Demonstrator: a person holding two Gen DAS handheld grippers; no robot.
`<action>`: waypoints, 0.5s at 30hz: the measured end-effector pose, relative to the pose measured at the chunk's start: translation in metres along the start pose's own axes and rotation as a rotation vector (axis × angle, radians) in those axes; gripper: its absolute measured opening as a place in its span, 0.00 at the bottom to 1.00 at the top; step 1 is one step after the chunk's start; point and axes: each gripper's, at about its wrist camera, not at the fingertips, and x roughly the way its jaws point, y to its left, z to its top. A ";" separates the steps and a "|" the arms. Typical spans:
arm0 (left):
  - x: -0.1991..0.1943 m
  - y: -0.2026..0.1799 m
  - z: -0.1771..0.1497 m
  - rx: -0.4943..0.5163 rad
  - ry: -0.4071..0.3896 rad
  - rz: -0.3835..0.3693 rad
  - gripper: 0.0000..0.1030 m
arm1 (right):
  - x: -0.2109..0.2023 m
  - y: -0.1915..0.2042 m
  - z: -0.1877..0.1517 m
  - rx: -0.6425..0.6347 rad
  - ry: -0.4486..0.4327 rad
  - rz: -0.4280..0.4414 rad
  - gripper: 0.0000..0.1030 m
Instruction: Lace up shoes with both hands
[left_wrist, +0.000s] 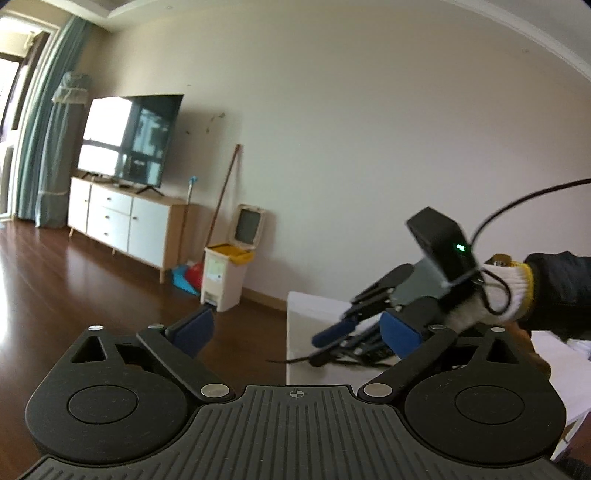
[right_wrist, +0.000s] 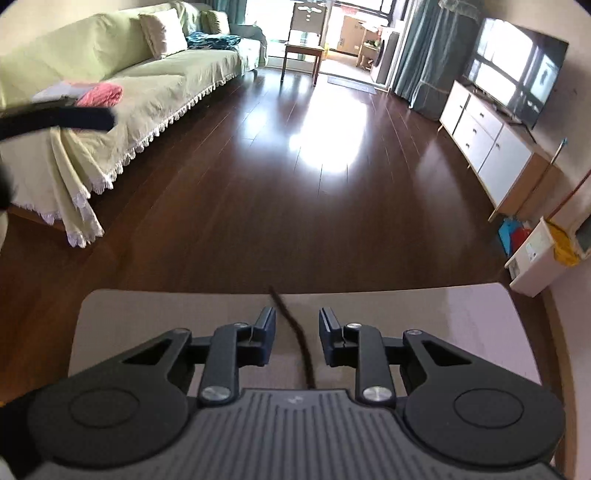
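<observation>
Left gripper is standing wide apart, nothing between its blue pads, pointing out over the dark wood floor past the table's edge. Right gripper is sitting partly parted above the pale table; a dark shoelace is running up the gap between its fingers without either pad pressing on it, its loose tip lying just beyond the fingertips near the table's far edge. From the left wrist view, the right gripper is angling down at the table corner, carried by a white-gloved hand in a dark sleeve, with the lace end trailing off the corner beneath it. The shoe itself is mostly hiding behind the left gripper's right finger; only dark laced parts are showing.
</observation>
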 end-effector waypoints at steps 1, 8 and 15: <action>0.002 -0.001 -0.001 -0.011 -0.004 0.005 1.00 | 0.000 -0.002 -0.002 0.010 0.002 0.008 0.23; 0.020 -0.021 -0.006 -0.069 0.049 0.034 1.00 | -0.039 -0.019 -0.017 0.196 -0.080 0.046 0.03; 0.063 -0.108 0.004 0.103 0.012 -0.087 1.00 | -0.155 -0.054 -0.072 0.568 -0.355 0.023 0.03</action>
